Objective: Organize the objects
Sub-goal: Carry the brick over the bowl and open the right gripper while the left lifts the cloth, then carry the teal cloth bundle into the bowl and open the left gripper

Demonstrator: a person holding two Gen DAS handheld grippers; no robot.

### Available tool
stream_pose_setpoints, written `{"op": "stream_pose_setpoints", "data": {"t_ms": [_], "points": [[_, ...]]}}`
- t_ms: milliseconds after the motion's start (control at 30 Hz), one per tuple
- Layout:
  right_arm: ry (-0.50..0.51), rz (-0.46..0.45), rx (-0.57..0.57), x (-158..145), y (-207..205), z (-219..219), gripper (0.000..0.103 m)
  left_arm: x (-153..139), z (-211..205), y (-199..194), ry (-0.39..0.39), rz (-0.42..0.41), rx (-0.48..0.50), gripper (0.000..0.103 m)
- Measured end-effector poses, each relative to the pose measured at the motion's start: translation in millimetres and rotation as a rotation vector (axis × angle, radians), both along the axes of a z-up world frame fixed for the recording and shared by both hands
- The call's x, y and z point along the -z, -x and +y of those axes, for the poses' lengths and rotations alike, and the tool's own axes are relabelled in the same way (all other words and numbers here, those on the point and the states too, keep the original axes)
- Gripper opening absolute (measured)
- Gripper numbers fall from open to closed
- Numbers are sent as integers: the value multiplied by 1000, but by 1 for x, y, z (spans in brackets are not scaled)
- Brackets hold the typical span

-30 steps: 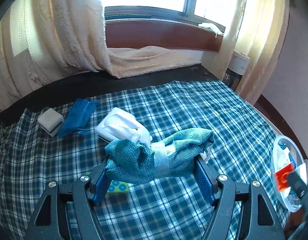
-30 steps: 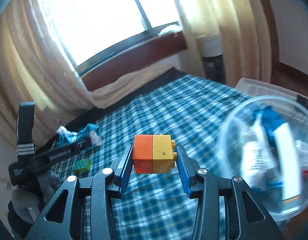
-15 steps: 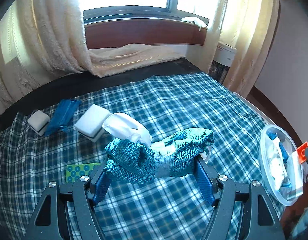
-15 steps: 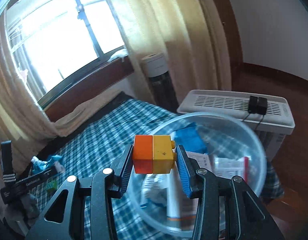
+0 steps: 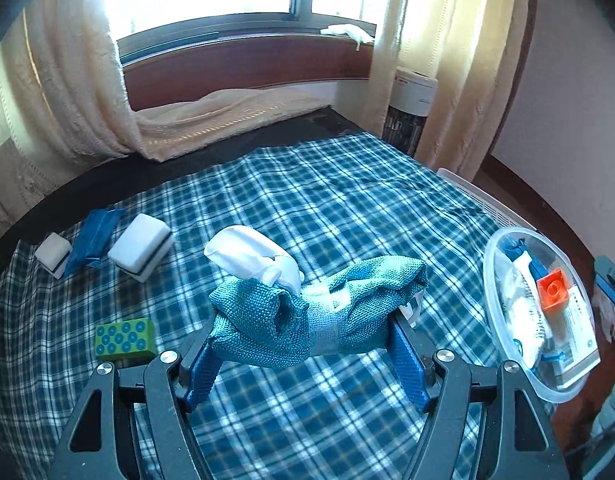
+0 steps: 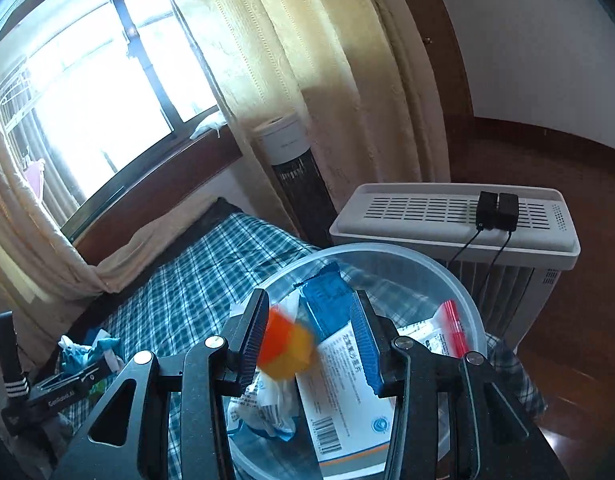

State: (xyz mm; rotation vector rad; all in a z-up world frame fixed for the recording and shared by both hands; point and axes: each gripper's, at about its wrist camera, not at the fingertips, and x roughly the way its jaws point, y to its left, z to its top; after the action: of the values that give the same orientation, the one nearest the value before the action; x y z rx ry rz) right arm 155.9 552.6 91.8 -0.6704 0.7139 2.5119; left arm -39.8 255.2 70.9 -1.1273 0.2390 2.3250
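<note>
My left gripper (image 5: 307, 336) is shut on a teal and white cloth bundle (image 5: 319, 312) and holds it above the plaid bed cover (image 5: 331, 208). My right gripper (image 6: 311, 340) is open above the clear plastic bowl (image 6: 447, 276). The orange and yellow brick (image 6: 285, 348) is blurred between the spread fingers, free of them, over the bowl. In the left wrist view the brick (image 5: 552, 289) lies inside the bowl (image 5: 492, 300) at the bed's right edge, among packets.
On the bed lie a green dotted block (image 5: 123, 338), two white sponges (image 5: 141, 246) (image 5: 53, 254) and a blue wrapper (image 5: 93, 236). A white heater (image 6: 455, 220) and a tower fan (image 6: 295, 168) stand beyond the bowl. Curtains hang at the window.
My right gripper moved over the bowl, opened and let go of the brick, which drops into the bowl. My left gripper kept the cloth bundle and swung its view right.
</note>
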Motion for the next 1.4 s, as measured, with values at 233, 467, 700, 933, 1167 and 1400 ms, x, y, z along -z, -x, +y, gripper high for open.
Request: {"op": "stream_pose_setpoints", "data": {"t_ms": [233, 467, 700, 933, 1167, 1400], "points": [[-17, -29, 42, 7, 0, 16, 44, -1, 13, -8, 7, 1, 26, 77], [-10, -30, 43, 13, -7, 17, 44, 0, 29, -15, 15, -6, 59, 77], [0, -15, 49, 16, -23, 15, 44, 2, 53, -27, 17, -16, 123, 77], [9, 1, 66, 16, -44, 19, 44, -1, 85, -45, 17, -17, 208, 77], [16, 8, 94, 16, -65, 30, 44, -8, 122, -60, 5, 2, 279, 77], [29, 9, 125, 18, -81, 42, 44, -17, 168, -79, -12, 45, 383, 78]]}}
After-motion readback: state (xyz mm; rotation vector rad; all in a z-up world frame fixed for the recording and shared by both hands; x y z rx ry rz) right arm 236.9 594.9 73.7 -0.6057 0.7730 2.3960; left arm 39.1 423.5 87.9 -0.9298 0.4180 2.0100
